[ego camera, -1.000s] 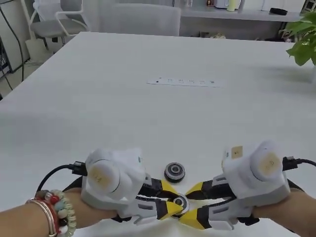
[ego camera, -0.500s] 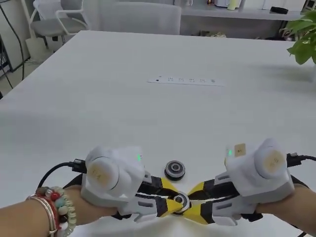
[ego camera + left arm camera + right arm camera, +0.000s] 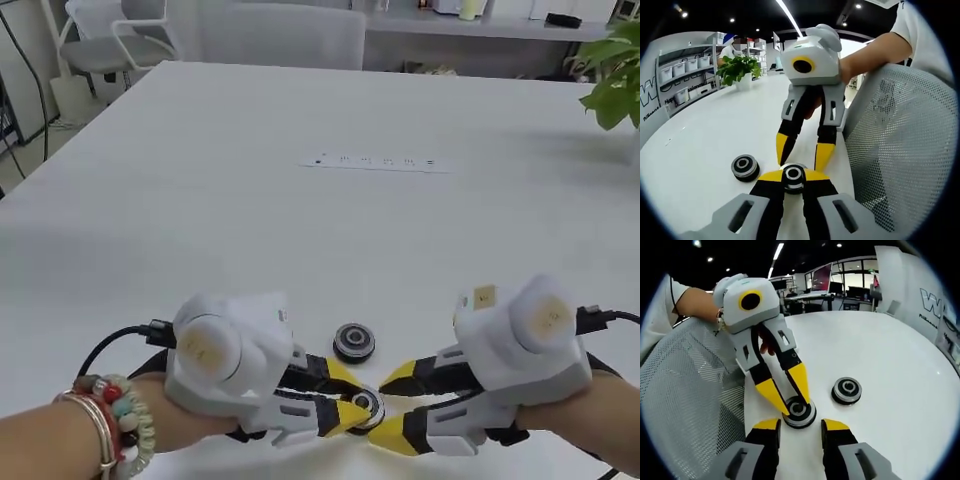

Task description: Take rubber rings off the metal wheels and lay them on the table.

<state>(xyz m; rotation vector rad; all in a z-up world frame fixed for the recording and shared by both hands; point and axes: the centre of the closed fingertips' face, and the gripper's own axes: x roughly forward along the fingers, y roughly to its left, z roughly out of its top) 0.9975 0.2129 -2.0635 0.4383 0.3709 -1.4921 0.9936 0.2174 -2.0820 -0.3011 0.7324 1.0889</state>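
We log wheel one (image 3: 362,404) clenched in the left tool (image 3: 792,176), lower centre of head view. Right tool (image 3: 801,425) released, jaws spread beside it. Wheel two (image 3: 353,341) lies free on the desk (image 3: 300,230), just above.

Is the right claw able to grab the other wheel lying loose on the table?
Probably yes. The right claw is open, and the loose wheel lies on bare table just past the held wheel in the left claw, with nothing blocking it.
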